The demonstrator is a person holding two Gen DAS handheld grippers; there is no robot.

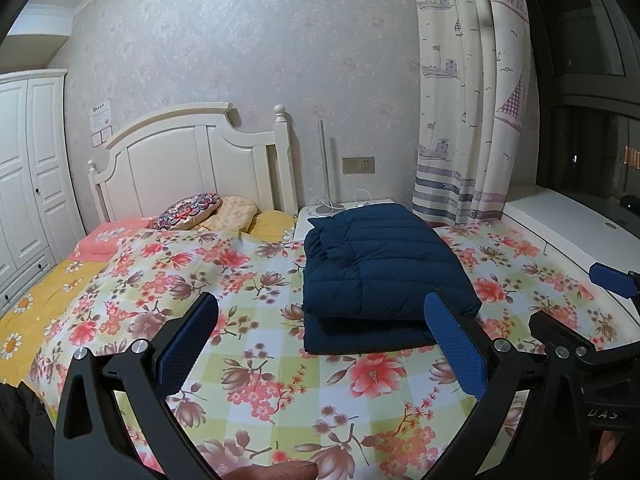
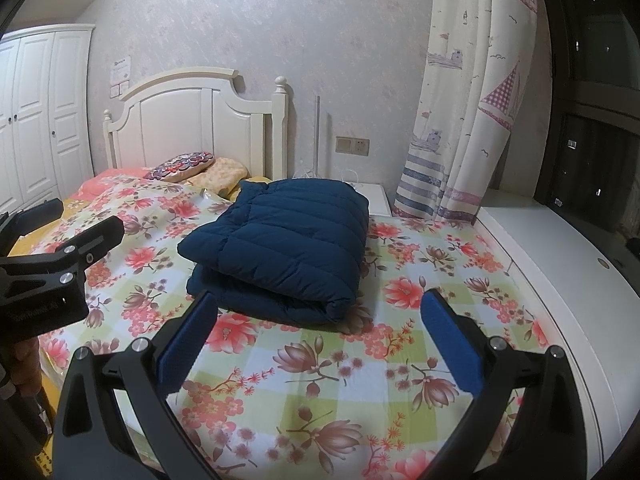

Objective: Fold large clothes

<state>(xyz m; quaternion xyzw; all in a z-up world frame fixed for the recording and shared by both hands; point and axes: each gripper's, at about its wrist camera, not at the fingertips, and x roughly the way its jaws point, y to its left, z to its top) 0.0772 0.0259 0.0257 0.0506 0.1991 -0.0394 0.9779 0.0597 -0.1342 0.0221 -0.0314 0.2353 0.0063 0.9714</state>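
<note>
A blue puffy jacket (image 1: 384,268) lies folded on the flowery bed (image 1: 248,360), near the far edge by the curtain (image 1: 464,120). The left gripper (image 1: 320,344) and right gripper (image 2: 316,340) hover near it, fingers wide and holding nothing.

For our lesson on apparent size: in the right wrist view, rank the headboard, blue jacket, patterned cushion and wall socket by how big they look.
1. Blue jacket, though it lies nearer
2. Headboard
3. Patterned cushion
4. Wall socket
</note>
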